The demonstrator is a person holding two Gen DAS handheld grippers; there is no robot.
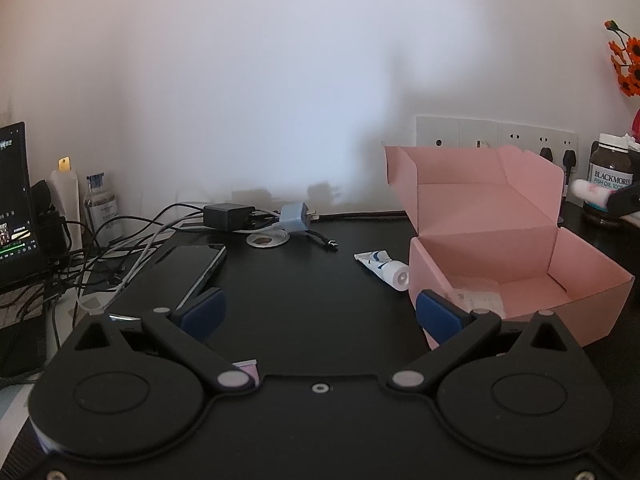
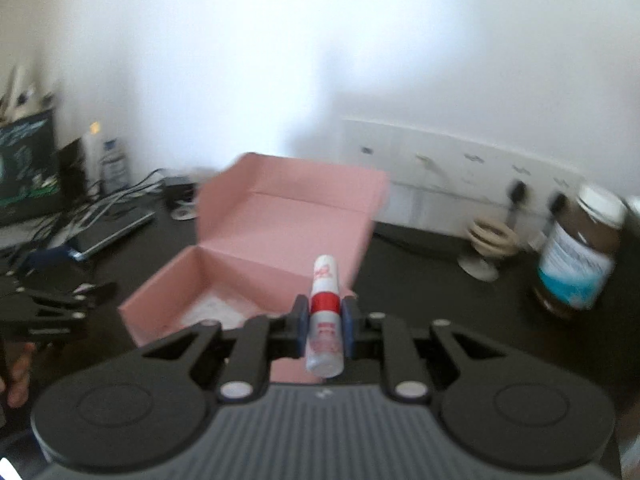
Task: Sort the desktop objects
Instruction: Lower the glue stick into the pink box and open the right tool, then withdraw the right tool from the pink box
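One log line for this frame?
left gripper: open, empty | right gripper: shut on small tube | pink box: open | phase: carrying

Plain white wall [image 1: 248, 80] across the upper two thirds of both views, softly lit, with faint grey shadows right of centre. Black desktop [image 1: 296, 304] across the lower half, meeting the wall along a horizontal line at mid-height. White socket strip [image 1: 496, 136] mounted on the wall at centre right, two dark plugs inserted toward its right end; blurred in the right wrist view. Lit dark monitor [image 1: 14, 200] at the left edge, tangled cables just beside it. Orange artificial flowers [image 1: 628, 64] at the upper right edge. Diffuse, even light, slightly brighter at upper centre.
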